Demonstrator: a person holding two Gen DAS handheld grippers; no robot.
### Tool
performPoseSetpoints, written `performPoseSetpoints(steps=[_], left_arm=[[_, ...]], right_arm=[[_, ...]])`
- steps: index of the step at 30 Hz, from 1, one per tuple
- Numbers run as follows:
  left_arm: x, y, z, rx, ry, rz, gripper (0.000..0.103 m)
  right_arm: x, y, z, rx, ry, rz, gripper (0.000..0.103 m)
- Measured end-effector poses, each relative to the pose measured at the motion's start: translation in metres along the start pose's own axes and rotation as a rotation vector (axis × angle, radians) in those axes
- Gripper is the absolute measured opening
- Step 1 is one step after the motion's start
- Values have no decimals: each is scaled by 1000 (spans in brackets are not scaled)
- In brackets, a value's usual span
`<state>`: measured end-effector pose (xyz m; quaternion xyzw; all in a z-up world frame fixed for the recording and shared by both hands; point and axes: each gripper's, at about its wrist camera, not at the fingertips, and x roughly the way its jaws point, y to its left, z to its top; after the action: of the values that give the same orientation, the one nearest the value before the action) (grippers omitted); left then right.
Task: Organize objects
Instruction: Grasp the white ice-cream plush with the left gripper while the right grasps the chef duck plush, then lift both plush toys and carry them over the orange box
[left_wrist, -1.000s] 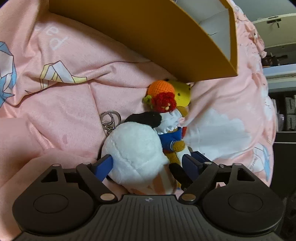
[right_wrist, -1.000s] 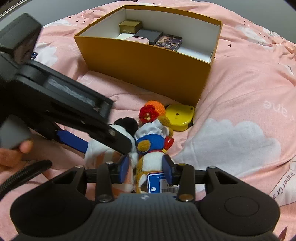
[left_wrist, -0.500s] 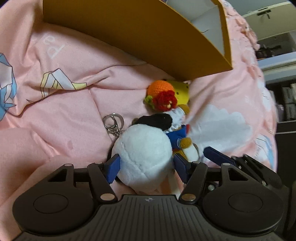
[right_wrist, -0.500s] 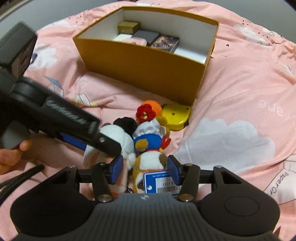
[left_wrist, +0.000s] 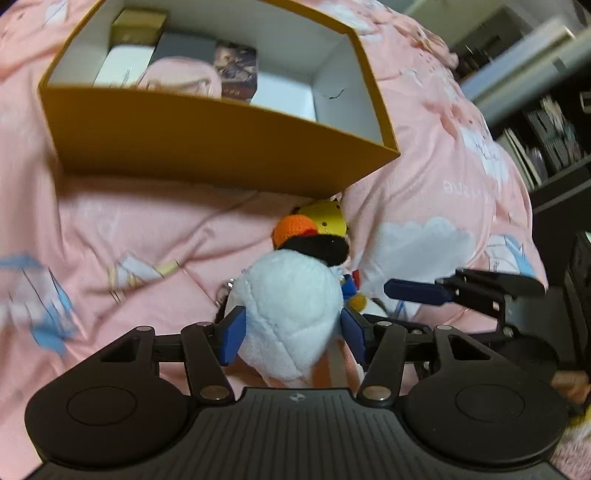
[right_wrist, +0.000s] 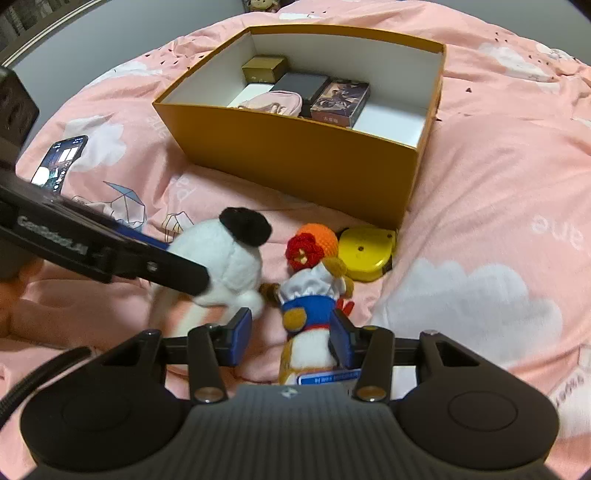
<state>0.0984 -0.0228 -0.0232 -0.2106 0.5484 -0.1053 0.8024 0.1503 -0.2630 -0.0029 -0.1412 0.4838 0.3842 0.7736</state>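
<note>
Already, the orange box (right_wrist: 306, 155) on the pink bed (right_wrist: 498, 192) is holding several small boxes and a pink pouch, while four things are waiting outside it. The left gripper (left_wrist: 291, 334) is clamping the white plush (left_wrist: 288, 306), apparently lifting it toward the box. The right gripper (right_wrist: 291, 338) is standing apart around the sailor doll (right_wrist: 310, 325), one finger touching, not squeezing. The crochet orange (right_wrist: 314, 243) and yellow case (right_wrist: 365, 251) are lying just beside the box wall.

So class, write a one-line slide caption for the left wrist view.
Left gripper clamps a white plush toy on pink bedding, facing the open orange box.
</note>
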Motion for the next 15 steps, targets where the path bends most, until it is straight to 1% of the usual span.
performPoseSetpoints(steps=[2, 3, 4, 5, 6, 7, 8, 10, 12, 15], left_arm=[[2, 5, 7, 17, 4, 17, 63], [2, 8, 9, 13, 0, 38, 60], [4, 10, 11, 24, -3, 75, 57], [6, 11, 12, 40, -4, 106, 58], [7, 14, 11, 38, -7, 123, 63], [9, 16, 11, 20, -6, 122, 69], [11, 19, 9, -1, 2, 116, 72], [13, 24, 6, -34, 16, 119, 85], [16, 32, 1, -80, 27, 99, 88], [23, 47, -5, -204, 50, 23, 88]], right_arm=[[7, -1, 4, -2, 20, -6, 48], [11, -1, 6, -6, 30, -7, 47], [16, -1, 7, -10, 42, -6, 46], [19, -2, 8, -12, 51, -6, 46], [22, -3, 8, -13, 60, -4, 46], [24, -5, 8, -9, 70, -1, 46], [26, -7, 8, -2, 82, 2, 46], [30, -14, 7, 18, 106, 7, 46], [32, -22, 7, 46, 127, 24, 46], [34, -36, 5, 108, 143, 77, 46]])
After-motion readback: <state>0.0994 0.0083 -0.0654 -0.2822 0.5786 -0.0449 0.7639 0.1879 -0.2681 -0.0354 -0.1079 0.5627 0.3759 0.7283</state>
